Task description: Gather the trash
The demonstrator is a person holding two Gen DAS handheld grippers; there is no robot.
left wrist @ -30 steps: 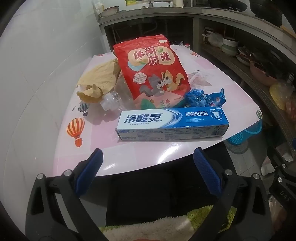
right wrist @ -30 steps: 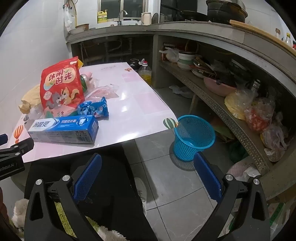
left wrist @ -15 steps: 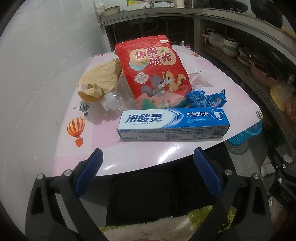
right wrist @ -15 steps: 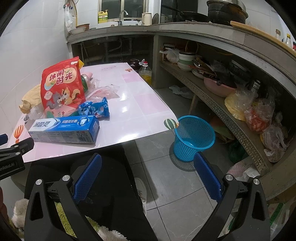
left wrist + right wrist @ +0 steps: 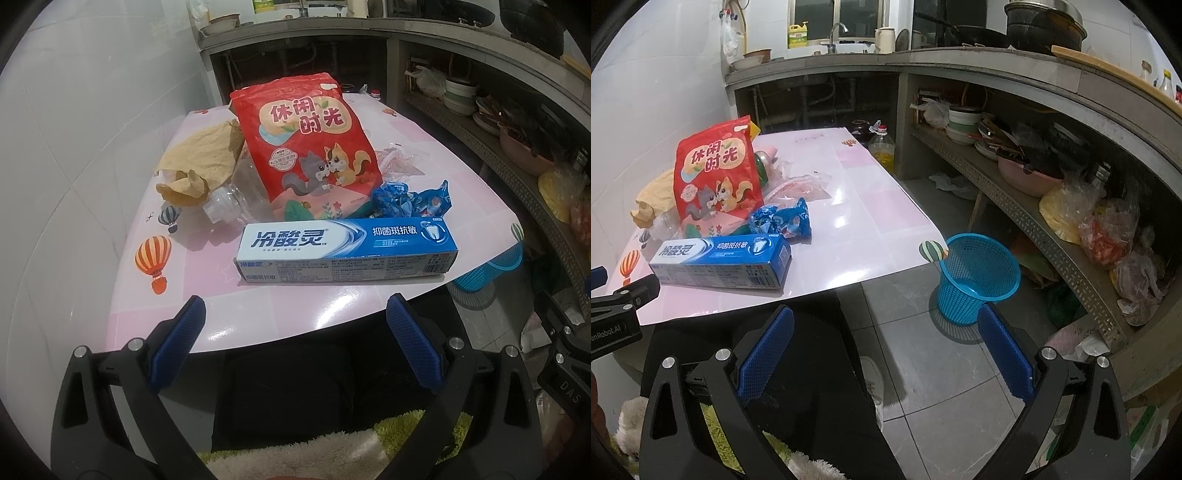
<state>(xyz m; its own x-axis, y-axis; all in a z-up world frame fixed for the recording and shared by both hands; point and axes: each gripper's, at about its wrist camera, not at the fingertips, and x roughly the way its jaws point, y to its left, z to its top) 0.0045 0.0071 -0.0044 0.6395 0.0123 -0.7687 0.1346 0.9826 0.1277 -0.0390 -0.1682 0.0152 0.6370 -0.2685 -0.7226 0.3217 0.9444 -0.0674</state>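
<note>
Left wrist: toothpaste box [image 5: 345, 250] beyond spread tongs [image 5: 295, 345]

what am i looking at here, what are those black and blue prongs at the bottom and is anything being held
Those prongs are handheld grasping tools, one in each of a person's hands, each with a camera looking along its fingers. One picture is from the left tool, the other from the right tool. Both are open and hold nothing. On the pink table lie a toothpaste box, a red snack bag, a blue wrapper, a clear bottle and yellow paper. A blue basket stands on the floor.
</note>
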